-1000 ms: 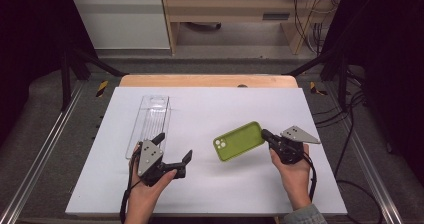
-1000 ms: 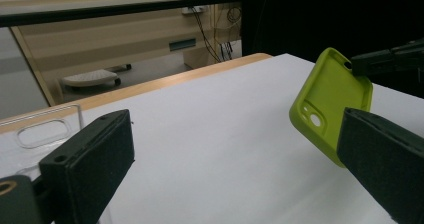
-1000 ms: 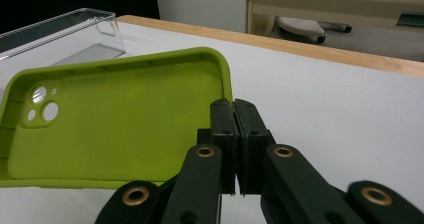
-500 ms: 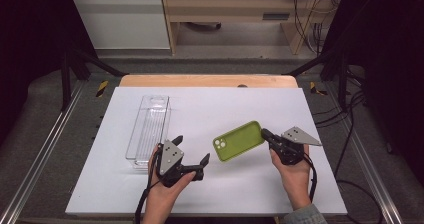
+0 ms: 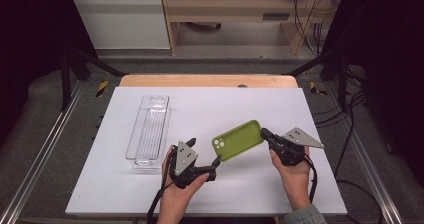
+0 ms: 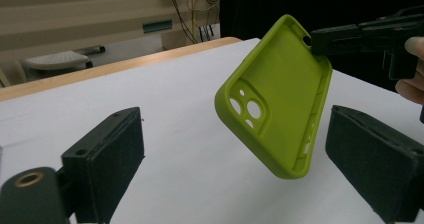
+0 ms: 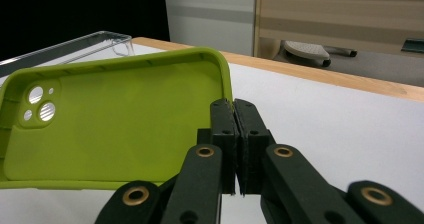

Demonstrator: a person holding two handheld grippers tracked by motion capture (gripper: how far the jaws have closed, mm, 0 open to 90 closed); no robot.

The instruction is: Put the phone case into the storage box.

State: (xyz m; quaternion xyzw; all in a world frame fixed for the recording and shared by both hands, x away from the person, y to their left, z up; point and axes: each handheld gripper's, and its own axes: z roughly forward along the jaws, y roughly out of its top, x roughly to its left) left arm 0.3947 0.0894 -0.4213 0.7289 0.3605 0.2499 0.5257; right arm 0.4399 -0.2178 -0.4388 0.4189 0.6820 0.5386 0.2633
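Note:
A lime-green phone case [image 5: 237, 140] hangs tilted above the white tabletop [image 5: 225, 104], hollow side up, camera holes at its lower left end. My right gripper [image 5: 265, 134] is shut on the rim of its right end; in the right gripper view the jaws [image 7: 234, 109] pinch that rim of the case [image 7: 115, 124]. My left gripper [image 5: 205, 152] sits just left of and below the case, open, and its jaws have just been closing a little. In the left gripper view the case [image 6: 280, 99] hangs in the gap of my left gripper [image 6: 240, 139], touching neither pad.
A clear plastic tray [image 5: 149, 129] lies lengthwise on the left part of the table, close behind my left hand. The table's wooden back edge [image 5: 210, 80] runs along the far side. Cables hang off the right side.
My left gripper has moved right across the table, away from the clear tray and up to the lower left end of the case. The right hand and the case have stayed put.

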